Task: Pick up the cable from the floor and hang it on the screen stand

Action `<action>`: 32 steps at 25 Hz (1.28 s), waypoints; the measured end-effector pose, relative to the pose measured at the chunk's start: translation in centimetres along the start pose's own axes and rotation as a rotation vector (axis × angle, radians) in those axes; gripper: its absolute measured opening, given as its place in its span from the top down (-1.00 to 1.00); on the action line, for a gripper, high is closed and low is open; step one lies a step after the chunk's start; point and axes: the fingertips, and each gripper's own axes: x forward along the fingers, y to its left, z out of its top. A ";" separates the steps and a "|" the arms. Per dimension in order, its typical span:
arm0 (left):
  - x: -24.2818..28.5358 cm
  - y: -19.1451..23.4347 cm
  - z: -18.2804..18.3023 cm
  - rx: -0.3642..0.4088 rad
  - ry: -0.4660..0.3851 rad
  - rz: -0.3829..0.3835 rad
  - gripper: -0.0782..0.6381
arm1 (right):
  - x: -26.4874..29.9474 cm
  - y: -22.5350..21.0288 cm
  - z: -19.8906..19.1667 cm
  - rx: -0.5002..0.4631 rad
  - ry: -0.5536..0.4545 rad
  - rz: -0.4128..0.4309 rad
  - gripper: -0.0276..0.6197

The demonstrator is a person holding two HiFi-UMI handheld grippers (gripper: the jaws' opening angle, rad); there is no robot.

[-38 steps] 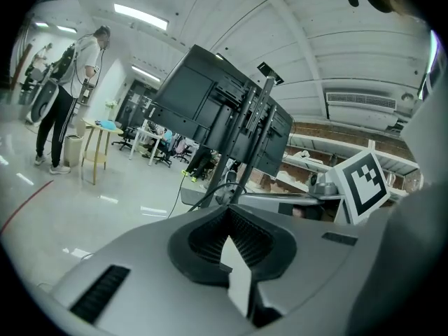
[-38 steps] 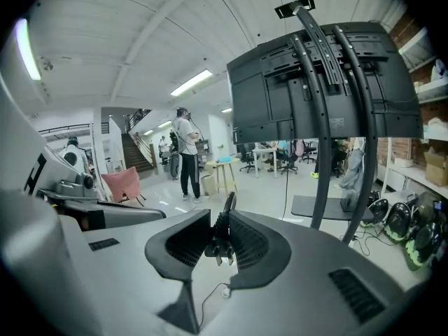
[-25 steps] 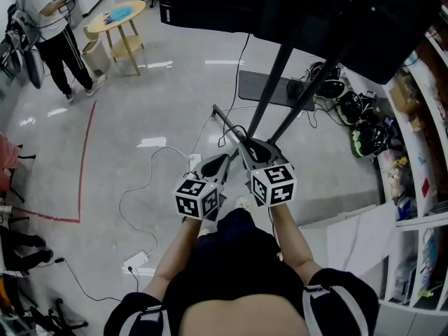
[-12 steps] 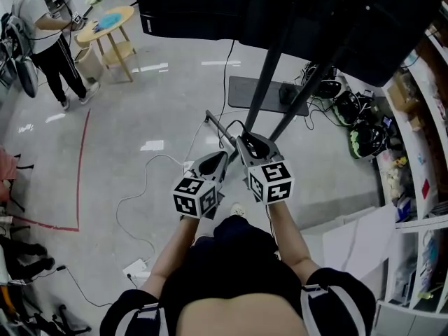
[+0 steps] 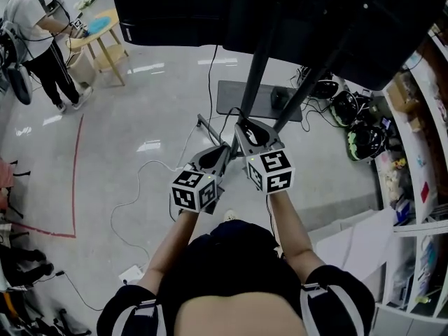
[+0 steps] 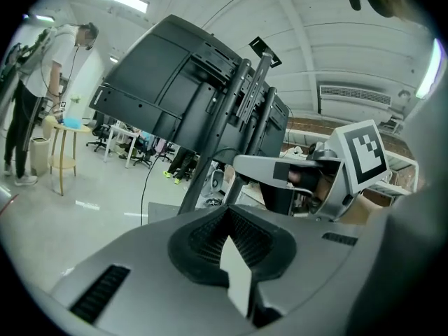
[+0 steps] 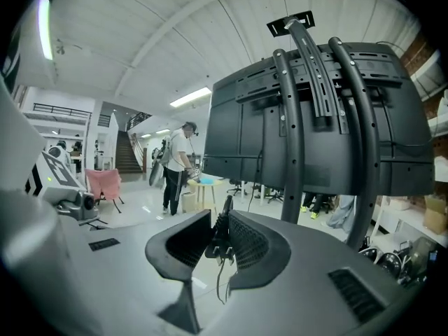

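Over last second you're bringing both grippers in toward screen stand (image 5: pixel 253 82), poles now looming just ahead. Right gripper (image 5: pixel 243 124) is pinching black cable plug (image 7: pixel 222 247), well off floor. Left gripper (image 5: pixel 225 150) is riding closed, nothing in it. Hanging's next, I reckon.

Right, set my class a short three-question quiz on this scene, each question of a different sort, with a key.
1. True or false: the right gripper has a black cable between its jaws.
2. What stands directly ahead of that gripper? A) a staircase B) the screen stand C) shelves
3. Fill in: the person in the background stands beside a small round ____.
Key: 1 true; 2 B; 3 table.
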 end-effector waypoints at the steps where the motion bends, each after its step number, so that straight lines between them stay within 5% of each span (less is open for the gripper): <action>1: 0.9 -0.1 0.2 0.000 -0.002 -0.002 0.77 | 0.3 -0.8 0.4 -0.014 -0.006 0.003 0.62; 12: 8.4 -0.7 5.4 0.056 -0.092 0.021 0.77 | 1.9 -7.1 6.9 -0.232 -0.119 0.042 0.62; 32: 11.6 0.5 17.2 0.173 -0.166 -0.115 0.77 | 3.3 -9.6 19.9 -0.323 -0.257 0.000 0.62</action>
